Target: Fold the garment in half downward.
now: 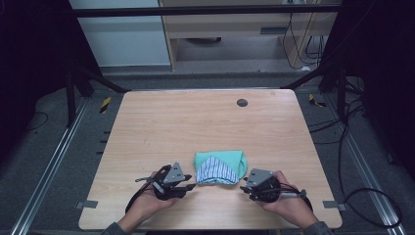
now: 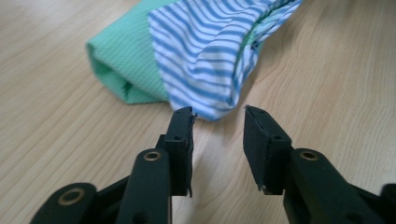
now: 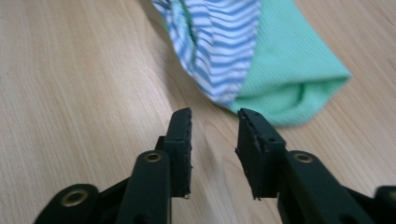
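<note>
A folded cloth bundle lies near the table's front edge: a green cloth [image 1: 230,160] with a blue-and-white striped cloth [image 1: 216,172] folded over it. My left gripper [image 1: 192,185] sits just left of the bundle, jaws apart with nothing between them. In the left gripper view the striped cloth [image 2: 210,51] ends just beyond the gripper [image 2: 218,112], over the green cloth [image 2: 122,60]. My right gripper [image 1: 243,188] is just right of the bundle, also open and empty. In the right gripper view the striped cloth [image 3: 219,42] and green cloth [image 3: 292,70] lie ahead of the gripper [image 3: 215,113].
The bundle rests on a light wooden table [image 1: 195,127] with a small dark round disc [image 1: 242,102] near its far edge. Metal frame rails and cables run around the table. Dark curtains hang on both sides, and a cabinet stands beyond.
</note>
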A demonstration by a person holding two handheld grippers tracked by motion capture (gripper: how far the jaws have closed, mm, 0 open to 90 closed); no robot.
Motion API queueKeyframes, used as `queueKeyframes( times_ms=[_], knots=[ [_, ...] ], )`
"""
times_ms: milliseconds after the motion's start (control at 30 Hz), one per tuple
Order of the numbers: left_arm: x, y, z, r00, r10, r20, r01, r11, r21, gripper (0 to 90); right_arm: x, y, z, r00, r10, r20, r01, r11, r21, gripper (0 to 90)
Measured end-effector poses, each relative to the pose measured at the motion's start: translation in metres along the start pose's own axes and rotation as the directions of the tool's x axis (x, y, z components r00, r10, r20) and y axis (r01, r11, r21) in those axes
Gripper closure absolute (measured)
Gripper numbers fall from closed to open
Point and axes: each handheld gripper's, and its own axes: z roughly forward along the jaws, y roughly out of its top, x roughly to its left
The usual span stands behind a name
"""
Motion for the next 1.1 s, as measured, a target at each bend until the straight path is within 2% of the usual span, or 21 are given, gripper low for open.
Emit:
queueKeyframes(
  times_ms=[167,300,533,667,700,733,767,800,933,967,1033,1100],
  knots=[
    [0.010,-0.005,-0.011,0.9987,-0.028,-0.042,0.029,0.9994,0.017,52.1,-0.011,-0.014,-0.008,0.9965,0.070,0.045,-0.071,0.998,0.004,57.2],
    [0.019,-0.010,-0.017,0.9966,-0.042,-0.072,0.044,0.9985,0.031,48.9,-0.019,-0.019,-0.013,0.9905,0.119,0.070,-0.118,0.993,-0.013,54.2],
    [0.031,-0.020,-0.030,0.9926,-0.063,-0.104,0.069,0.9962,0.054,47.3,-0.027,-0.026,-0.024,0.9851,0.147,0.090,-0.146,0.989,-0.015,51.3],
    [0.036,-0.026,-0.036,0.9898,-0.077,-0.120,0.084,0.9949,0.056,46.0,-0.030,-0.031,-0.029,0.9798,0.167,0.110,-0.167,0.986,-0.014,46.2],
    [0.038,-0.028,-0.038,0.9888,-0.084,-0.124,0.091,0.9943,0.055,45.3,-0.031,-0.032,-0.029,0.9788,0.168,0.116,-0.168,0.986,-0.014,44.8],
    [0.040,-0.029,-0.040,0.9878,-0.098,-0.121,0.105,0.9931,0.052,43.3,-0.033,-0.034,-0.031,0.9739,0.188,0.127,-0.188,0.982,-0.017,39.6],
    [0.041,-0.031,-0.042,0.9851,-0.121,-0.122,0.127,0.9911,0.039,43.3,-0.033,-0.034,-0.031,0.9739,0.188,0.127,-0.188,0.982,-0.017,39.6],
    [0.044,-0.033,-0.044,0.9816,-0.142,-0.127,0.148,0.9885,0.033,41.6,-0.034,-0.035,-0.031,0.9711,0.199,0.131,-0.198,0.980,-0.019,36.8],
    [0.052,-0.037,-0.049,0.9708,-0.178,-0.161,0.185,0.9822,0.030,30.5,-0.041,-0.036,-0.029,0.9537,0.259,0.152,-0.261,0.965,-0.011,23.6],
    [0.054,-0.038,-0.050,0.9680,-0.186,-0.169,0.194,0.9805,0.032,27.7,-0.043,-0.036,-0.028,0.9453,0.286,0.157,-0.287,0.958,-0.015,21.5],
    [0.058,-0.039,-0.051,0.9622,-0.206,-0.178,0.215,0.9762,0.030,23.1,-0.046,-0.036,-0.026,0.9345,0.318,0.160,-0.318,0.948,-0.028,18.8],
    [0.063,-0.041,-0.051,0.9567,-0.229,-0.179,0.239,0.9702,0.037,18.8,-0.050,-0.035,-0.023,0.9180,0.370,0.144,-0.368,0.929,-0.039,15.4]
  ],
)
